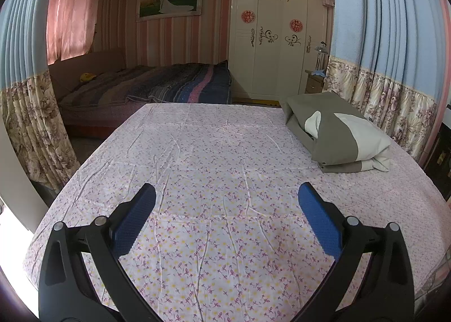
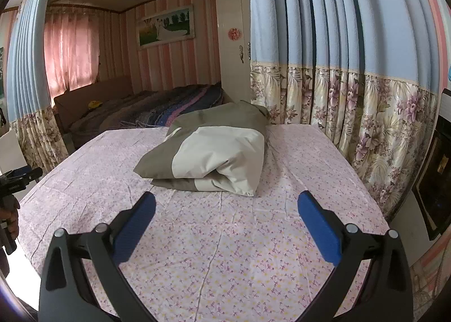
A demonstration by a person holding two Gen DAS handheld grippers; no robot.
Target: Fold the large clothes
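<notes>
Folded garment point(image 2: 214, 150) beyond spread jaws

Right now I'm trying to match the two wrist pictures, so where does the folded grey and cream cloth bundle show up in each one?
Left wrist view: the folded cloth bundle lies at the right, on the far right part of the floral sheet.
Right wrist view: the bundle lies near the middle, straight ahead of the open right gripper.
Shared landmark: the framed wedding picture on the striped back wall.
</notes>
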